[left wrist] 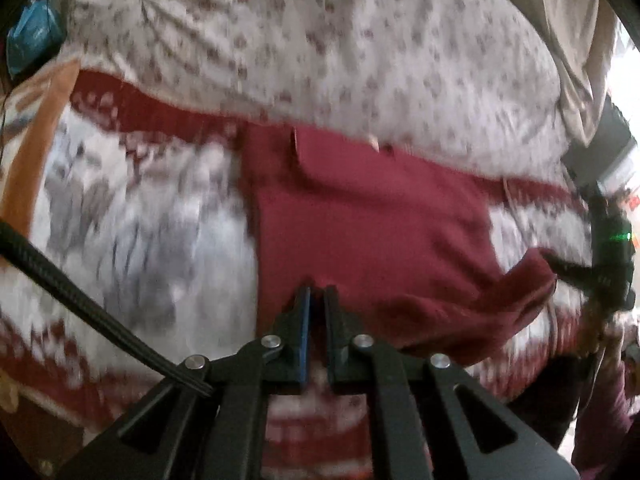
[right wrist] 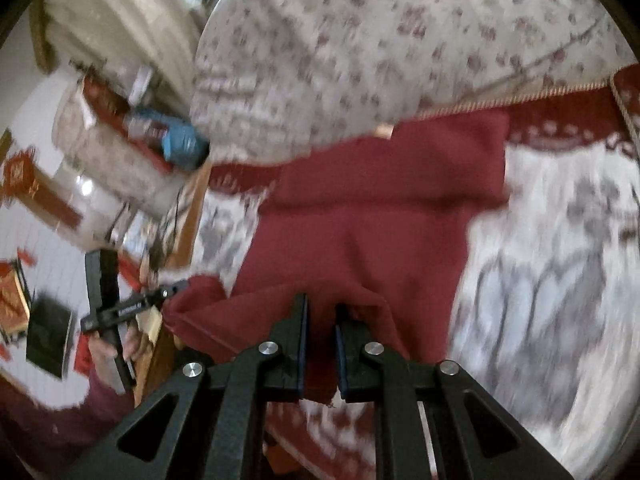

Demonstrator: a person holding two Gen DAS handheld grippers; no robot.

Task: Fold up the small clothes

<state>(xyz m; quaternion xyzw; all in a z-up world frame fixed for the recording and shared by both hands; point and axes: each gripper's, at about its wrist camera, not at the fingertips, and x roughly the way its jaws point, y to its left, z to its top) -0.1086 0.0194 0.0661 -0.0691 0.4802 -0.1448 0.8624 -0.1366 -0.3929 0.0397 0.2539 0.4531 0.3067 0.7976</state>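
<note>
The red garment (left wrist: pixel 368 216) lies on the patterned blanket (left wrist: pixel 152 216), below the floral pillow (left wrist: pixel 320 40). Left gripper (left wrist: pixel 318 300) and right gripper (right wrist: pixel 322 312) each pinch its near hem. The cloth appears soft, light and limp; the hem corners seem best for holding

I am working in a home, most likely a bedroom. Evidence: a bed with a red, white and grey patterned blanket (left wrist: pixel 132 216), a floral quilt (left wrist: pixel 320 40) bunched along its far edge, pale curtains (right wrist: pixel 116 20), white tiled floor (right wrist: pixel 36 248) beside the bed.
</note>
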